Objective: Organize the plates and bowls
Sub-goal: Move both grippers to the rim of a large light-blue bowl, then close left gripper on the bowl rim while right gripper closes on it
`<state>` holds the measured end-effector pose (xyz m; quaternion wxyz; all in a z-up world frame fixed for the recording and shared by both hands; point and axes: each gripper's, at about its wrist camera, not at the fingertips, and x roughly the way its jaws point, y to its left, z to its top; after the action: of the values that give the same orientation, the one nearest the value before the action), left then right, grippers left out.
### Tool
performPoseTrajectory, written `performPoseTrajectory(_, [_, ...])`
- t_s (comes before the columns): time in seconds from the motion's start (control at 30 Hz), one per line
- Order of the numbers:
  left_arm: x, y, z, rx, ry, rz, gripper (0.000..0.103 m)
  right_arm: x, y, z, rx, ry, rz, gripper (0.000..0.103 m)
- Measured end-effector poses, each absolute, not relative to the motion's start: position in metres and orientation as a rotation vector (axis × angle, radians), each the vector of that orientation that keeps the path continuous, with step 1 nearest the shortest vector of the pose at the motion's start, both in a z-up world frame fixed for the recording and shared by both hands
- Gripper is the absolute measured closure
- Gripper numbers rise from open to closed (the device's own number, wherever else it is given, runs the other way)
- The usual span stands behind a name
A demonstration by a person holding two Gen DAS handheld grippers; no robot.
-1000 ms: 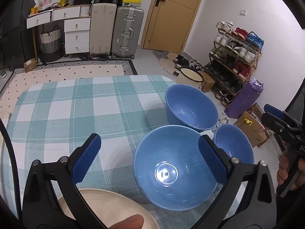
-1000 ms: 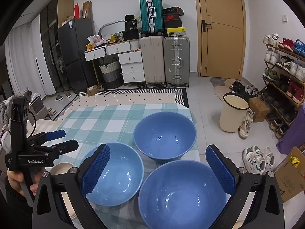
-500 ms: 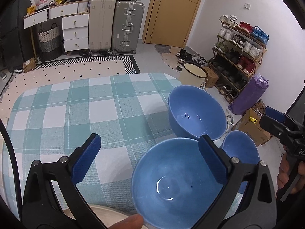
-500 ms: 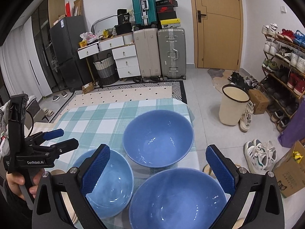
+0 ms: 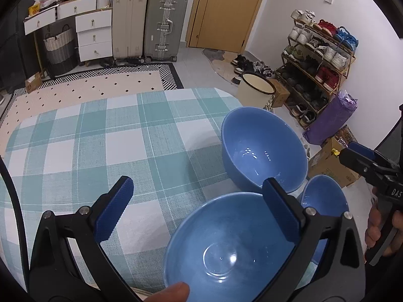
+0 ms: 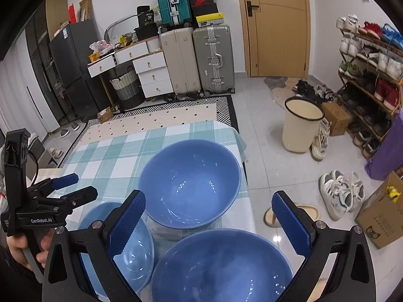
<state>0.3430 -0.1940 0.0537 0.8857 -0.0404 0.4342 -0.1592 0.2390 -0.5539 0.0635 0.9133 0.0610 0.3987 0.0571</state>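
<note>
In the left wrist view, the left gripper is sitting at the lower centre of the frame with its blue fingers spread wide and nothing between them; its right finger is overlapping the far rim of the near bowl at the bottom centre, though whether it is touching that rim cannot be told. In the right wrist view, the right gripper is likewise gaping and empty at the lower centre, poised over the gap between the three bowls. Moving outward, the big bowl is resting at right of centre on the checked tablecloth, close to the table's right edge, and the third bowl is peeking out at lower right behind the left gripper's arm, just beside the other two. The same three are showing in the right wrist view: the near bowl at lower left, the big bowl in the middle, the third bowl along the bottom edge. No plate can be made out with certainty. The step in hand appears to be picking a first bowl for nesting, with nothing grasped so far. The next move is probably calling for one gripper to be straddling a rim, one finger inside and one outside, and pinching firmly, since the glossy surface looks slippery, before lifting and lowering it into the big bowl.
</note>
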Motion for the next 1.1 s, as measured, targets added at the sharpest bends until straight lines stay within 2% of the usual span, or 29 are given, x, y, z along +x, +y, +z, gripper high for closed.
performPoseTrajectory(0.27, [0.363,-0.200,0.036,-0.083,0.963,-0.325,0.001,0.262,-0.564,0.042,0.151,0.870,0.096,0.001])
performPoseTrajectory(0.37, [0.370,-0.208,0.031,-0.069,0.981,-0.325,0.005,0.272,-0.568,0.033,0.170,0.891,0.094,0.001])
performPoseTrajectory(0.5, [0.381,-0.221,0.022,-0.064,1.023,-0.337,0.019,0.284,-0.571,0.021,0.189,0.922,0.091,0.001])
performPoseTrajectory(0.6, [0.390,-0.229,0.016,-0.094,1.048,-0.357,0.023,0.293,-0.573,0.011,0.198,0.945,0.091,0.003])
performPoseTrajectory(0.73, [0.399,-0.237,0.010,-0.109,1.065,-0.361,0.028,0.302,-0.576,-0.002,0.220,0.984,0.094,0.019])
performPoseTrajectory(0.97, [0.412,-0.244,0.004,-0.114,1.081,-0.366,0.038,0.310,-0.576,-0.014,0.226,1.011,0.105,0.032])
performPoseTrajectory(1.1, [0.420,-0.250,-0.001,-0.109,1.091,-0.371,0.049,0.313,-0.575,-0.015,0.213,1.008,0.113,0.033])
